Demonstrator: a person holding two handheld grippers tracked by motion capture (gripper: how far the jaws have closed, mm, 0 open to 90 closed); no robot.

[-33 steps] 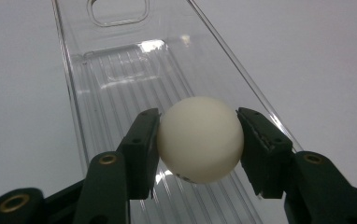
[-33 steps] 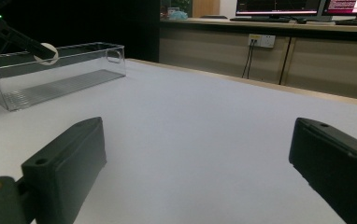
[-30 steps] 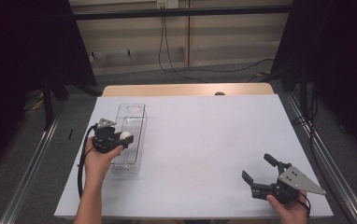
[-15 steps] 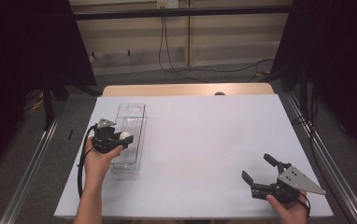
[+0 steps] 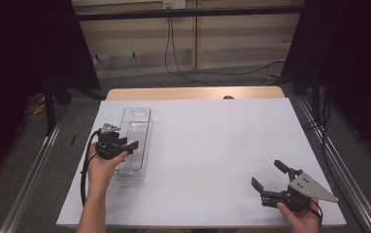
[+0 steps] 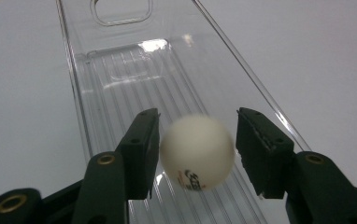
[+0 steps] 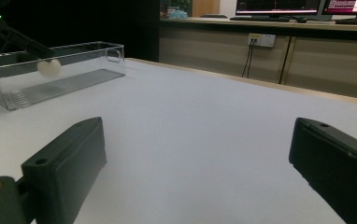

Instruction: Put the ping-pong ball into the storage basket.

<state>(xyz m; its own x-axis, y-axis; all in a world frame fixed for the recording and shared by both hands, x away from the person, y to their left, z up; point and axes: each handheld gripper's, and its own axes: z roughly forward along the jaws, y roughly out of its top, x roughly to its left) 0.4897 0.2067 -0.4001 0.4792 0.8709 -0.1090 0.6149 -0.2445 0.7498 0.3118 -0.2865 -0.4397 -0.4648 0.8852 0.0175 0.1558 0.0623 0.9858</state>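
The left gripper point(image 6: 197, 135) is letting the ball point(image 6: 198, 152) go over the clear bin point(image 6: 120, 70), jaws just parted. Keep low! The right gripper point(image 7: 200, 163) is gaping wide, empty.

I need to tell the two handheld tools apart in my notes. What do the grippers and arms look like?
Both are black, each with two blocky fingers. The left gripper carries a small grey three-cornered plate and trails a black cable along a bare forearm. The right gripper bears a larger grey three-cornered plate with small holes. Brass-coloured rivets mark the finger joints. No sleeves are visible.
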